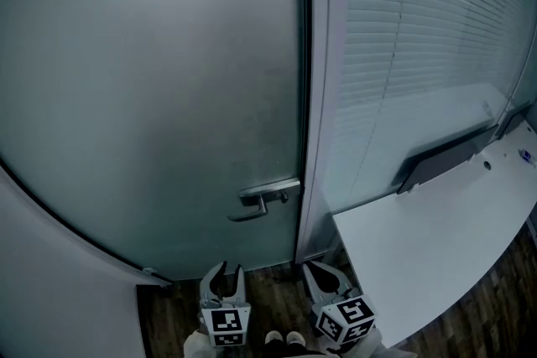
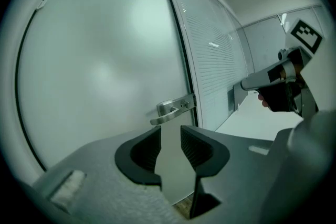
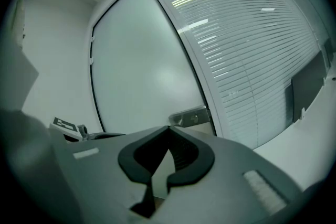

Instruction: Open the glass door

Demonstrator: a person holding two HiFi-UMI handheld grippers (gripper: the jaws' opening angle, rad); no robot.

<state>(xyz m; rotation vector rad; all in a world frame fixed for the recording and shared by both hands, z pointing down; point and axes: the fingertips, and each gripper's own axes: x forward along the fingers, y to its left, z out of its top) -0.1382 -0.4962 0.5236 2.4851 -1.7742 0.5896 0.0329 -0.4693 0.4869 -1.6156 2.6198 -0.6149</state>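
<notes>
The frosted glass door [image 1: 151, 88] stands closed in its white frame [image 1: 319, 96]. Its metal lever handle [image 1: 264, 199] sits at the door's right edge, also seen as the handle [image 2: 170, 110] and the handle [image 3: 191, 117] in the two gripper views. My left gripper [image 1: 228, 271] is below the handle and apart from it; the left gripper [image 2: 170, 131] has a gap between its jaws with nothing in it. My right gripper [image 1: 319, 271] hangs beside it by the frame; the right gripper [image 3: 169, 131] has its tips together and holds nothing.
A glass partition with white blinds [image 1: 419, 38] runs right of the door. A white desk [image 1: 436, 256] with a dark flat object [image 1: 445, 159] on it stands at the right. A white wall [image 1: 50, 281] curves in on the left. Dark wooden floor [image 1: 268, 302] lies below.
</notes>
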